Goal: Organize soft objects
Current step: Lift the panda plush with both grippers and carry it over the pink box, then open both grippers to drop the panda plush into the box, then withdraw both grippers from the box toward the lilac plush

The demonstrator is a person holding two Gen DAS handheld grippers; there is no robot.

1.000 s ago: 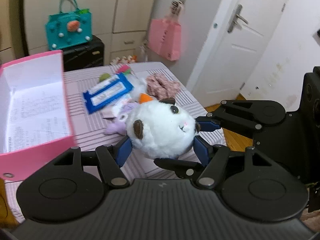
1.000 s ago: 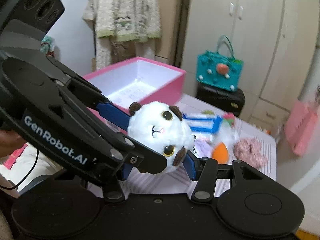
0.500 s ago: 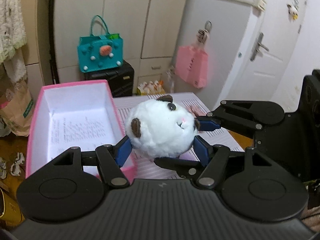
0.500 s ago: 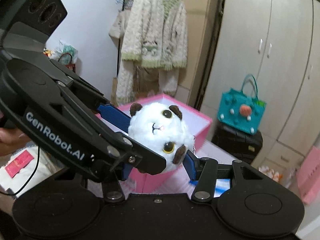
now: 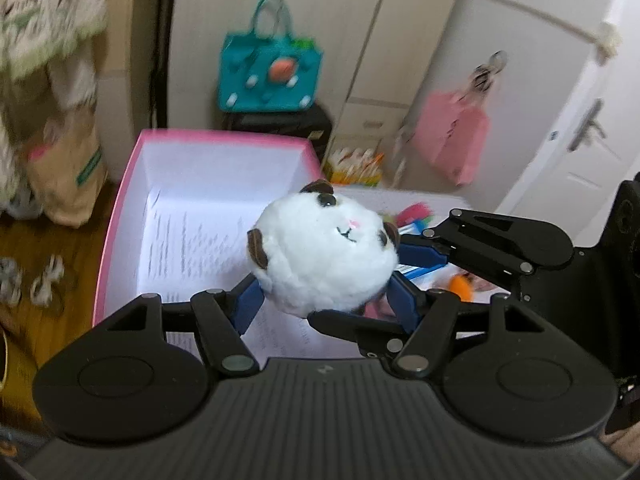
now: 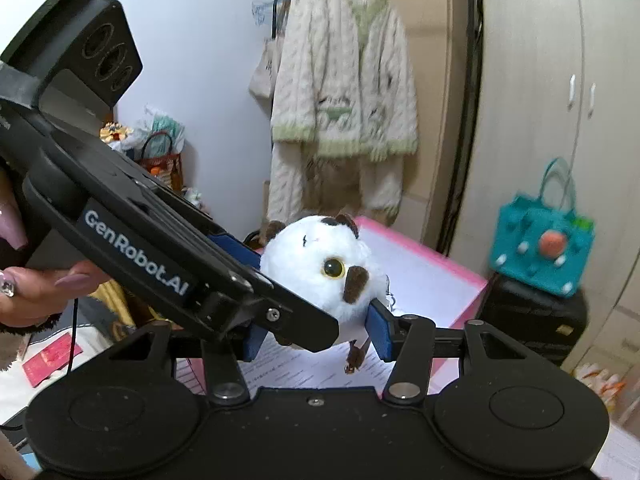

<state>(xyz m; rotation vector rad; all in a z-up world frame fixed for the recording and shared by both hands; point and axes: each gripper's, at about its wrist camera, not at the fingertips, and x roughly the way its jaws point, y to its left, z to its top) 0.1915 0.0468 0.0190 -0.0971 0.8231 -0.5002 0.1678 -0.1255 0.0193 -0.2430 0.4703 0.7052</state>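
Now over the pink box (image 5: 120,216), round white brown-eared plush (image 5: 324,256).

White round plush toy (image 5: 324,256) with brown ears held above the pink box (image 5: 120,216), both grippers clamped on it: left gripper (image 5: 326,306) pads at its lower sides, right gripper (image 5: 416,256) reaching in from the right. Box interior white, printed paper on its floor. Teal handbag (image 5: 270,76) behind the box, pink bag (image 5: 454,140) hanging to its right.
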